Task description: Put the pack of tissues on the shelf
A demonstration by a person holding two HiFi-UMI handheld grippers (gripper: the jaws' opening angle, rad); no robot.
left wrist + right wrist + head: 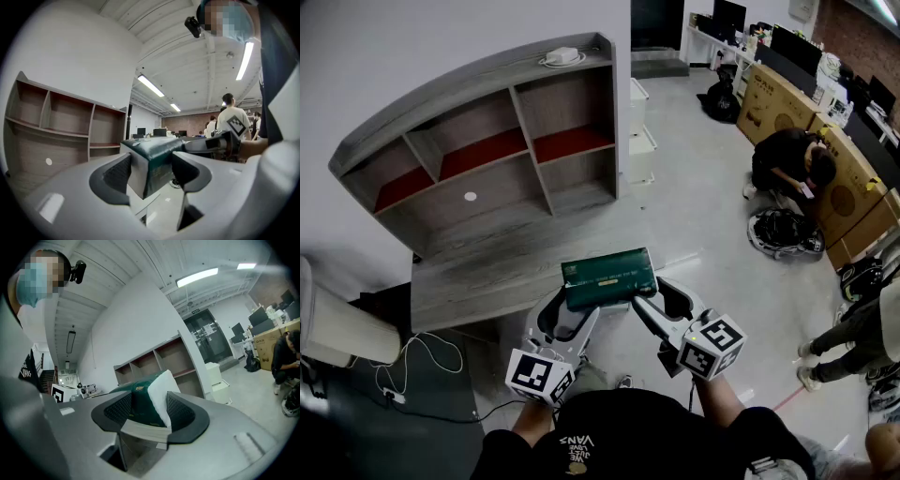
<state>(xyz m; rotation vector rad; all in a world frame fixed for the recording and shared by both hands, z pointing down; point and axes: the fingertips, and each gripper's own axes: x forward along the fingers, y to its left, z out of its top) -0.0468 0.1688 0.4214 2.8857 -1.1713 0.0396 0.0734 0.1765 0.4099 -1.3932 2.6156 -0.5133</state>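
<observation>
L gripper (150, 165) & R gripper (149, 409) each clamp one end of green pack of tissues (609, 278). Pack's held over front edge of grey desk (478, 274), w/ shelf (469, 82) behind.

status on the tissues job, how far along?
Done: the pack of tissues is picked up and held in front of the shelf. In hand: the left tool and the right tool each clamp one end of it. Left: carry it forward, set it on the shelf and release; it is not on the shelf yet.
</observation>
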